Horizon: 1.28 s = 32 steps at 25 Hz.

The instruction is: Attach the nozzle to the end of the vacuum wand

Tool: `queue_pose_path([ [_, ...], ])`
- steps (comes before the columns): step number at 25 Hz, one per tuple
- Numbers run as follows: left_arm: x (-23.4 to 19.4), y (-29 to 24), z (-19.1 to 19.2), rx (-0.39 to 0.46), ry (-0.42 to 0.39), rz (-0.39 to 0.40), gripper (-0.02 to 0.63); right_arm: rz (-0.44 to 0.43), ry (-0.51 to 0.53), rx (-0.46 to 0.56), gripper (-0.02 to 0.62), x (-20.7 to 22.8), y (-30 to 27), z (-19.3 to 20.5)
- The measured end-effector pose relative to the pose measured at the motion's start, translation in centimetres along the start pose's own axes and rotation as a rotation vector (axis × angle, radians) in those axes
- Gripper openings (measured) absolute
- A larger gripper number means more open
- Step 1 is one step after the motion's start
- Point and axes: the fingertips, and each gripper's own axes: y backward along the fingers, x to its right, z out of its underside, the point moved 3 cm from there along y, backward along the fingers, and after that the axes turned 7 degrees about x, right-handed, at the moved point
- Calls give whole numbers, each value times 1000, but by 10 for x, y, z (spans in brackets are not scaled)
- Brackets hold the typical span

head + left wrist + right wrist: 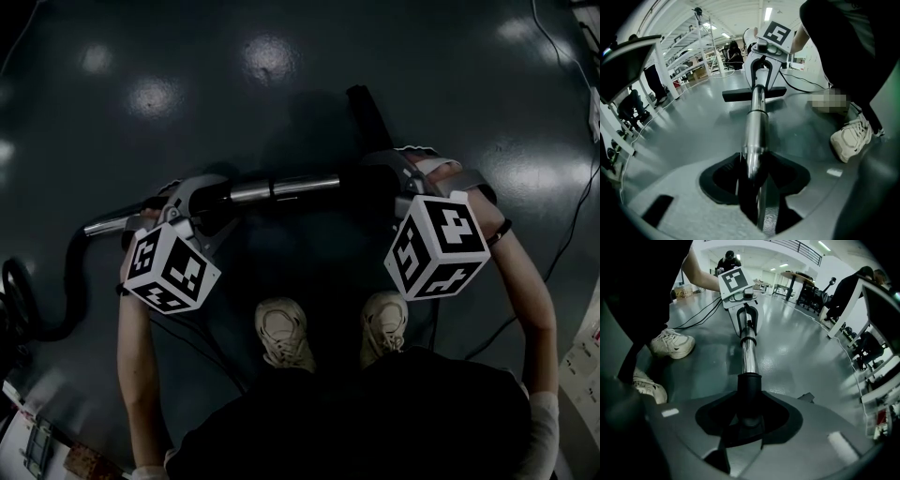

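A chrome vacuum wand (281, 187) hangs level above the dark floor between my two grippers. My left gripper (202, 202) is shut on the wand's left part; in the left gripper view (752, 183) the tube (757, 122) runs straight out from between its jaws. My right gripper (398, 178) is shut on the black collar of the nozzle (749, 390), and the wand (748, 355) enters that collar. The nozzle's black head (367, 112) sticks out beyond the right gripper and shows as a crossbar (740, 95) in the left gripper view. A black hose (56, 300) curls down from the wand's left end.
The person's two white shoes (286, 333) stand just below the wand. Cables (562, 244) run over the floor at the right. Papers and small items (37, 441) lie at the lower left. Shelving (698, 42) and desks with seated people (848, 287) stand further off.
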Motion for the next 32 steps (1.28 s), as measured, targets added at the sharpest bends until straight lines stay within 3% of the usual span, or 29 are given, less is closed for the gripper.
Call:
queue_pose_path([
  [11,0,0,0,-3,-11,12,192,-41,-17,92,166,-1,2,1],
  [19,6,-12,13,-82,-88,34,185,-7,-9,13,164,-11,-9,-8],
  [25,6,-10,8,-27,-65,28,186,-36,-27,95,163,-10,-12,-19],
  [32,3,-9,-20,41,-21,0,202,5,-16,145,163,-3,3,-30],
])
